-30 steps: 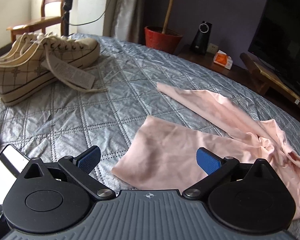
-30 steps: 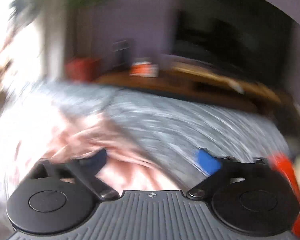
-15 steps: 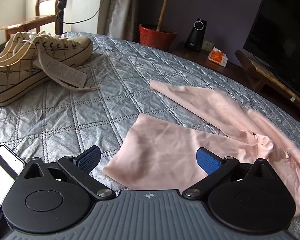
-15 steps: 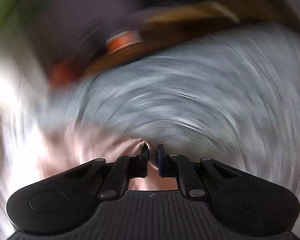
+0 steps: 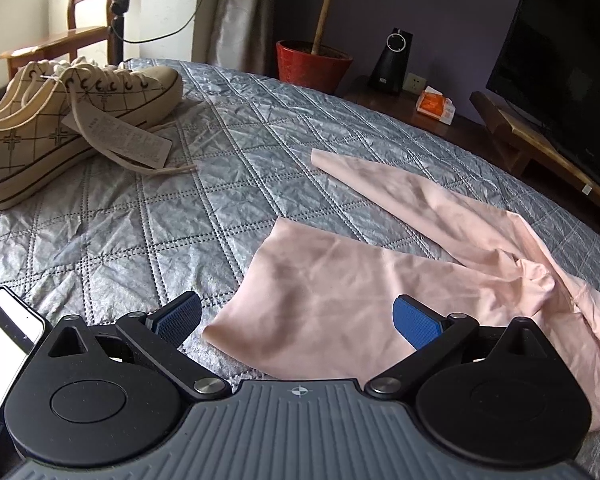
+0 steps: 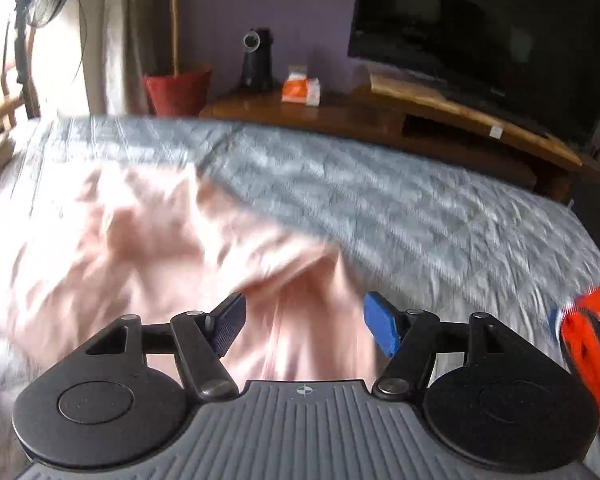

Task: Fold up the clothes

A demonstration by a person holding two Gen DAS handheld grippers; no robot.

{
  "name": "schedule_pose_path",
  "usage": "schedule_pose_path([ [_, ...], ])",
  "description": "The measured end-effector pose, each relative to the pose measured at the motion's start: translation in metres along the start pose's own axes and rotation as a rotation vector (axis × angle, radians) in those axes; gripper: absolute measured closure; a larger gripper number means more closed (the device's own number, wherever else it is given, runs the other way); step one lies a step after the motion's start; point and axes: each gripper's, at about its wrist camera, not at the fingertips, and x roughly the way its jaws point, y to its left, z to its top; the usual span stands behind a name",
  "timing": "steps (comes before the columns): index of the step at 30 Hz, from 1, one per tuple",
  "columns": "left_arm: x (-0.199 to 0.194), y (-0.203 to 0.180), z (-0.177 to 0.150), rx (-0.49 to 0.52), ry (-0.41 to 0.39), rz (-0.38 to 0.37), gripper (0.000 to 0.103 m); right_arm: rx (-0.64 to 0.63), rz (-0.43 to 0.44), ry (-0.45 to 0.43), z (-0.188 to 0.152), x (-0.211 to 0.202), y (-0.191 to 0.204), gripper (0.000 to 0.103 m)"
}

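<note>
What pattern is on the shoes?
The sneakers are cream with a thin dark grid and small crosses, clearest in the left wrist view.

garment [image 5: 340,300]: plain pale pink
bedspread [image 5: 260,152]: silver-grey, diamond quilting in dark stitches
sneakers [image 5: 60,120]: cream with a thin dark grid and cross marks, cream laces
plant pot [image 5: 312,66]: red
left tool [image 5: 296,320]: black arms, blue textured pads, ribbed grey body
box [image 5: 436,104]: orange and white
wall [image 6: 300,12]: purple
television [image 6: 480,28]: black

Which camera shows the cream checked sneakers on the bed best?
The left wrist view: the cream checked sneakers lie sharp at upper left, laces and tag visible. The right wrist view shows only a blurred pale shape at its left edge.
</note>
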Motion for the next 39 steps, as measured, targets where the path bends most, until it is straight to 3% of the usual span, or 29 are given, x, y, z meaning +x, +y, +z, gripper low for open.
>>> schedule_pose_path([
  [3, -0.001, -0.001, -0.001, 0.008, 0.0, -0.001, 0.0, 0.153, -0.068, 0.031, -0.025, -0.004, -0.02, 0.034],
  [4, -0.001, -0.001, -0.001, 0.01, -0.001, 0.0, 0.0, 0.167, -0.059, 0.038, -0.031, -0.005, -0.02, 0.041],
  [6, -0.001, -0.001, -0.001, 0.013, -0.002, 0.001, 0.0, 0.171, -0.011, 0.039, -0.039, -0.003, -0.015, 0.073],
  [7, -0.001, -0.002, -0.001, 0.013, -0.002, 0.002, 0.0, 0.176, 0.008, 0.026, -0.04, -0.004, -0.013, 0.076],
  [10, 0.0, -0.003, -0.001, 0.015, 0.002, 0.004, 0.0, 0.227, 0.037, 0.017, -0.042, -0.005, -0.017, 0.079],
  [14, 0.001, -0.002, -0.001, 0.015, 0.005, -0.002, 0.0, 0.457, 0.107, 0.051, -0.059, -0.023, -0.058, 0.079],
  [16, 0.002, -0.002, -0.001, 0.012, 0.01, -0.005, 0.0, 0.432, 0.098, 0.078, -0.067, -0.037, -0.065, 0.079],
  [18, 0.004, -0.003, -0.001, 0.025, 0.023, 0.001, 0.0, 0.268, 0.012, 0.103, -0.072, -0.047, -0.057, 0.076],
  [20, 0.005, -0.006, -0.003, 0.043, 0.034, 0.01, 0.0, 0.188, -0.075, 0.107, -0.071, -0.059, -0.055, 0.057],
  [21, 0.005, -0.006, -0.003, 0.046, 0.033, 0.007, 0.0, 0.159, -0.117, 0.075, -0.069, -0.068, -0.053, 0.048],
  [22, 0.005, -0.007, -0.003, 0.047, 0.03, 0.003, 0.0, 0.121, -0.145, 0.015, -0.065, -0.079, -0.049, 0.047],
  [24, 0.004, -0.008, -0.004, 0.047, 0.026, 0.003, 0.0, 0.056, -0.117, -0.113, -0.055, -0.096, -0.037, 0.047],
  [25, 0.005, -0.008, -0.004, 0.047, 0.027, 0.003, 0.0, 0.058, -0.064, -0.124, -0.05, -0.097, -0.034, 0.047],
  [28, 0.005, -0.011, -0.005, 0.054, 0.031, 0.0, 0.0, 0.339, 0.251, 0.026, -0.039, -0.059, -0.049, 0.047],
  [32, 0.006, -0.013, -0.005, 0.061, 0.03, -0.004, 0.0, 0.472, 0.403, 0.11, -0.035, -0.012, -0.05, 0.045],
  [34, 0.006, -0.012, -0.005, 0.058, 0.029, -0.005, 0.0, 0.481, 0.407, 0.128, -0.027, 0.004, -0.051, 0.042],
  [36, 0.006, -0.012, -0.004, 0.056, 0.028, -0.006, 0.0, 0.518, 0.323, -0.059, -0.012, -0.004, -0.069, 0.043],
  [37, 0.006, -0.012, -0.004, 0.057, 0.029, -0.006, 0.0, 0.603, 0.294, -0.147, -0.008, -0.008, -0.086, 0.04],
  [38, 0.006, -0.012, -0.004, 0.058, 0.029, -0.006, 0.0, 0.7, 0.252, -0.184, -0.006, -0.009, -0.101, 0.035],
  [39, 0.007, -0.013, -0.004, 0.059, 0.029, -0.006, 0.0, 0.797, 0.208, -0.216, -0.004, -0.01, -0.115, 0.022],
])
